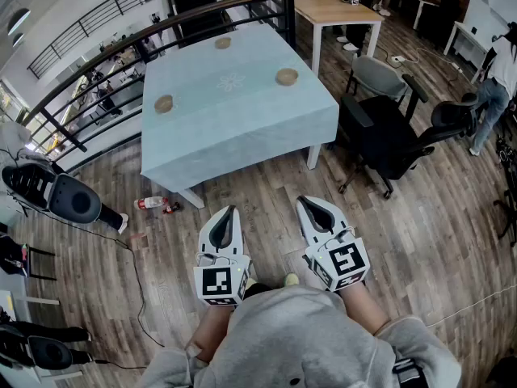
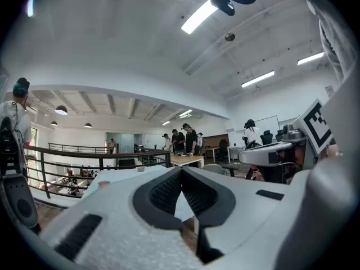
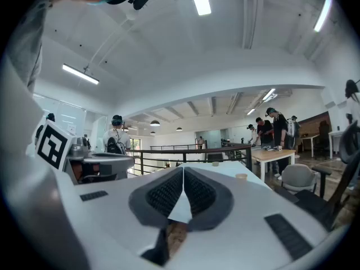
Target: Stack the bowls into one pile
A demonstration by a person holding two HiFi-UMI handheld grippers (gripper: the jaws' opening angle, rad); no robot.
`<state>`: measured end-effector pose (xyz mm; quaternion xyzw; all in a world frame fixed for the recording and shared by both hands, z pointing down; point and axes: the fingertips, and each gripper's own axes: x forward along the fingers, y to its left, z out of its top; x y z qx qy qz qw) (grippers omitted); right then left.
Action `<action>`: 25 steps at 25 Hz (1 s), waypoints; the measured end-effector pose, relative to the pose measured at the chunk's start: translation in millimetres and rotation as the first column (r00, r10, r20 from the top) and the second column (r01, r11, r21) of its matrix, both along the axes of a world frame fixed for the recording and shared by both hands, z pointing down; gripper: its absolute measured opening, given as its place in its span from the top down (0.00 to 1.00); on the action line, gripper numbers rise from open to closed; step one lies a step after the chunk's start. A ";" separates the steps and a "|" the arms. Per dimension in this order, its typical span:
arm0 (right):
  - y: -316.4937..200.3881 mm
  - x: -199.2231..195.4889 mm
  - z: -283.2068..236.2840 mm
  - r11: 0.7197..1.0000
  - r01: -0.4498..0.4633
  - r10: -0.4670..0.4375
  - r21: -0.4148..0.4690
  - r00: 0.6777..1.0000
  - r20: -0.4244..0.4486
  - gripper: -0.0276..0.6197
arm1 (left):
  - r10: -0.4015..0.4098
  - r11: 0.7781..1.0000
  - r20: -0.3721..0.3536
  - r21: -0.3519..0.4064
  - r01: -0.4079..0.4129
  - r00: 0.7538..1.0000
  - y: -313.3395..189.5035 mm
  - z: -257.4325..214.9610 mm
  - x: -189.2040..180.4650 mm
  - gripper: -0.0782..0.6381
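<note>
Left gripper [image 1: 228,215]: jaws pinched tight together, nothing in them, hanging well short of the table [image 1: 242,136]
Right gripper [image 1: 312,207]: same deal, closed and empty
Bowls [image 1: 287,77]: three, spread well apart on the table

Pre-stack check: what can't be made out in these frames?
- Head view: the bowls on the table are too small to tell whether they are empty or match in size.
- Left gripper view: the shut left gripper covers most of the table, and only two bowls show.
- Right gripper view: the shut right gripper does the same.
</note>
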<state>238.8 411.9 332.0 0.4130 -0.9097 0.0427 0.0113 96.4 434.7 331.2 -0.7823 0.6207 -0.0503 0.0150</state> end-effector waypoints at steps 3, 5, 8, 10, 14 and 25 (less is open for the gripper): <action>-0.8 0.7 0.7 1.000 0.009 -0.009 0.001 1.000 0.003 0.91 | -0.002 1.000 0.017 0.001 0.002 1.000 -0.5 -1.0 3.5 0.87; 0.1 1.4 0.6 1.000 0.018 -0.018 0.003 1.000 -0.002 0.91 | -0.002 1.000 0.021 -0.005 0.002 1.000 1.1 0.2 6.5 0.87; 0.9 2.3 -1.5 0.999 0.033 -0.033 0.004 0.999 0.001 0.91 | -0.013 1.000 0.018 -0.011 0.013 1.000 3.0 0.1 6.8 0.87; 0.0 3.5 -0.8 0.999 0.041 -0.041 0.001 0.999 0.001 0.91 | -0.025 1.000 0.014 -0.007 0.025 1.000 3.1 -1.0 5.3 0.87; -2.0 6.6 0.9 0.999 0.049 -0.049 -0.001 0.999 0.008 0.91 | -0.042 0.999 0.006 -0.009 0.042 0.999 6.2 1.8 3.3 0.87; -1.0 8.0 2.4 0.998 0.068 -0.068 -0.012 0.997 0.033 0.91 | -0.046 0.999 0.002 -0.002 0.046 0.999 5.9 1.3 4.6 0.87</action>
